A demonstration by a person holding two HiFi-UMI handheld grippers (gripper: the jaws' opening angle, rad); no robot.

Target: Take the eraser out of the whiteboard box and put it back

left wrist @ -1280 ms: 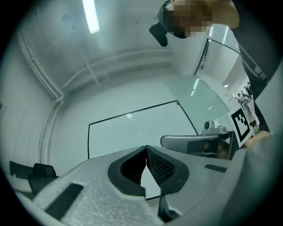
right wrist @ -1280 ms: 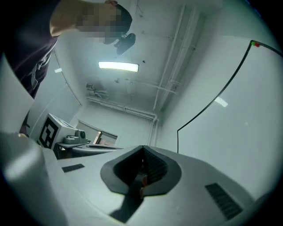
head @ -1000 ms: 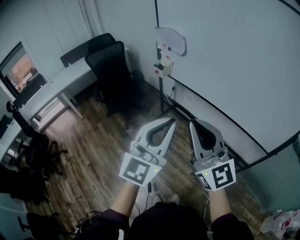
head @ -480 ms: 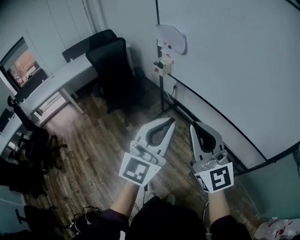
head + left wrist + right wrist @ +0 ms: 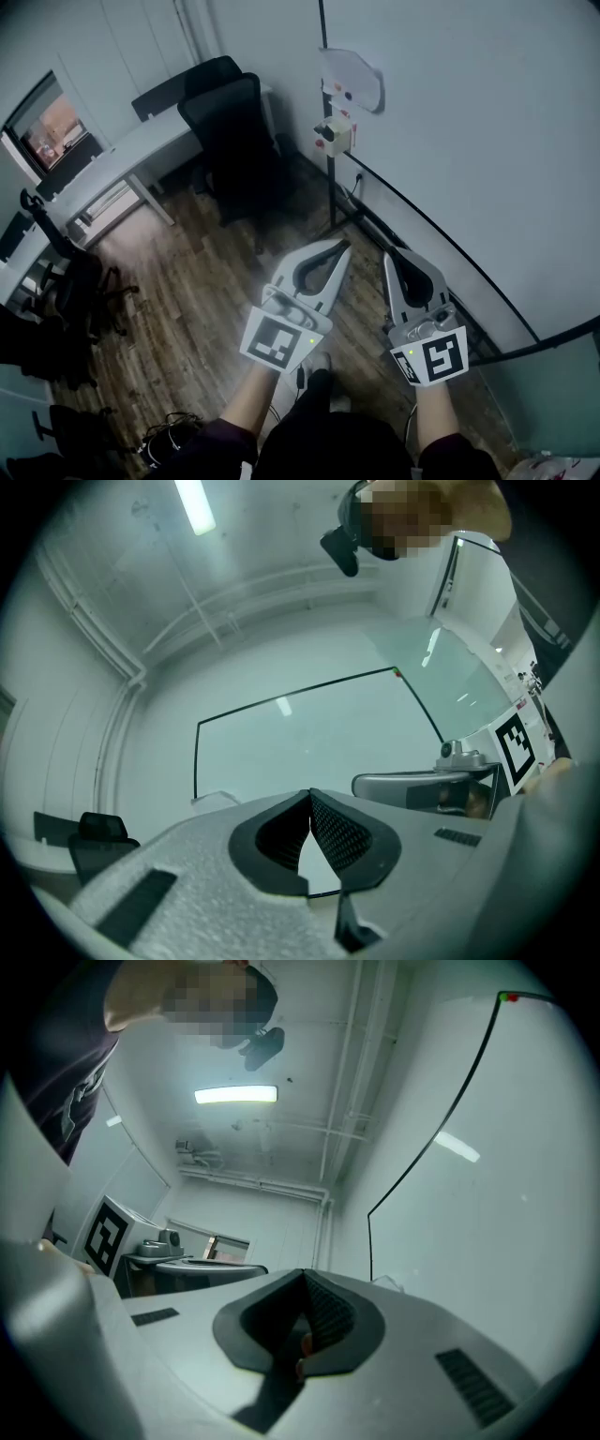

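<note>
Beside the whiteboard (image 5: pixel 487 141), near its left edge, the person holds both tools low over the wooden floor (image 5: pixel 187 281), and the job looks as if it has not begun. The left tool (image 5: pixel 345 245) has its jaws together with nothing between them; its own view shows the ribbed pads meeting at the tips, with only the board beyond them. The right tool (image 5: pixel 390 253) is the same, closed and empty. Both point roughly toward the board's lower edge and are well apart from the small box (image 5: pixel 336 131) fixed to the dark post at the board's side.

That box is where the eraser should be, but it is too small here to tell whether the eraser sits inside; only a few red spots show on and around it. Judging from this, every step is left: reach the box, open a tool, grip the eraser, lift it out and then set it back in.

By count there are two tools, one whiteboard and one box. One pale rounded sheet (image 5: pixel 352 79) hangs on the board just above the box. One long white counter (image 5: pixel 122 169) stands by the far wall, with two dark chairs (image 5: pixel 234 131) next to it. Further dark chairs stand at the left edge, too crowded together to count.
</note>
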